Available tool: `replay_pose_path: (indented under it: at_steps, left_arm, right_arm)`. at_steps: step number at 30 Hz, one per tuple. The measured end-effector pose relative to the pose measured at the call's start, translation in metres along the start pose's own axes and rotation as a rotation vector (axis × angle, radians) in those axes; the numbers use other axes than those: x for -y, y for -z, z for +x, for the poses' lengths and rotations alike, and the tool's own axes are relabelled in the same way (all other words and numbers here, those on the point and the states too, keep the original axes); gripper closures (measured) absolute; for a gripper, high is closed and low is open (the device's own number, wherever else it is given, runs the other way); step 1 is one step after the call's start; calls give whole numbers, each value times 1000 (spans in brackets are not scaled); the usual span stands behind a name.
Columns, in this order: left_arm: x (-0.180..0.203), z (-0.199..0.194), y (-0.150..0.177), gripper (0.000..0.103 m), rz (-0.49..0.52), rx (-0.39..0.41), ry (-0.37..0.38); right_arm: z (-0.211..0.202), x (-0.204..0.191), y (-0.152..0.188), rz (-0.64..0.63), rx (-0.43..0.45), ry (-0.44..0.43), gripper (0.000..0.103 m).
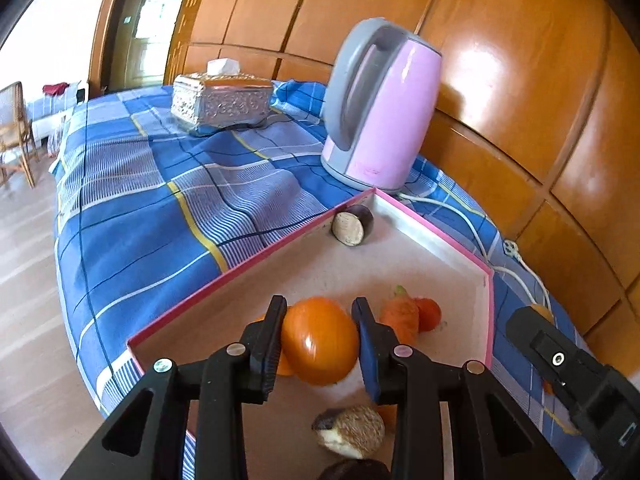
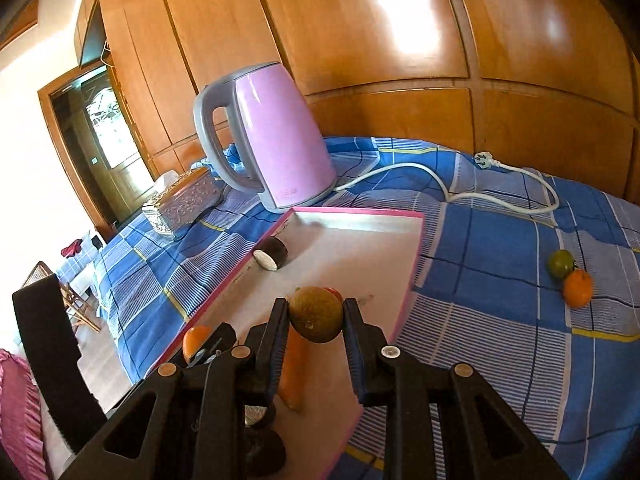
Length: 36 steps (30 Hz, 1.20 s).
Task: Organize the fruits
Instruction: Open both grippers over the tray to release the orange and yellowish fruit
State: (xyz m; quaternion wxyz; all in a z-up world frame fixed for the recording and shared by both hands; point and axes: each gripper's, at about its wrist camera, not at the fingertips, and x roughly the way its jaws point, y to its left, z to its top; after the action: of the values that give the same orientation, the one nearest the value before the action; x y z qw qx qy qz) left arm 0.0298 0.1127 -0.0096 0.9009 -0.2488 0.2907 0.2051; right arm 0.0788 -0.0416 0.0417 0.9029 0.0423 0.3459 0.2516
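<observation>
A pink-rimmed tray [image 1: 490,312] lies on the blue checked cloth. My left gripper [image 1: 320,340] is shut on a large orange fruit [image 1: 320,342] just above the tray floor. Beside it lie a carrot [image 1: 400,318], a small red fruit [image 1: 429,313], a brown cut piece [image 1: 354,432] and a dark halved fruit [image 1: 354,225] at the far corner. My right gripper [image 2: 316,322] is shut on a brownish-green round fruit [image 2: 316,314] above the tray [image 2: 412,276], over the carrot [image 2: 294,372]. A green fruit [image 2: 561,263] and an orange fruit [image 2: 577,288] lie on the cloth to the right.
A pink electric kettle [image 1: 380,108] stands just behind the tray, its white cord [image 2: 500,196] trailing across the cloth. A silver tissue box [image 1: 220,100] sits further back left. Wooden panelling [image 2: 400,40] backs the table. The table edge drops to the floor on the left.
</observation>
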Motion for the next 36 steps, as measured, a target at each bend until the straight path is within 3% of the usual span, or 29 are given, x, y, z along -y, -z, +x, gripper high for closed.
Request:
replay_pose_path:
  at_steps: [1, 3, 6, 13, 17, 36]
  left_arm:
    - [-2, 1, -1, 66, -6, -1, 1]
    - [-4, 2, -2, 49, -16, 1, -3]
    - [-7, 2, -1, 35, -33, -2, 1]
    - [0, 1, 2, 34, 2, 4, 0]
    - [3, 1, 3, 25, 17, 2, 1]
    - [27, -17, 13, 25, 155, 77, 29]
  right_arm:
    - [1, -1, -2, 1, 2, 0, 76]
    - [3, -1, -5, 10, 2, -9, 75]
    - [9, -2, -9, 27, -12, -24, 75]
    - [16, -3, -5, 34, -33, -25, 74]
    - [14, -2, -4, 42, -28, -26, 72]
    - [-13, 24, 8, 102, 2, 31, 70]
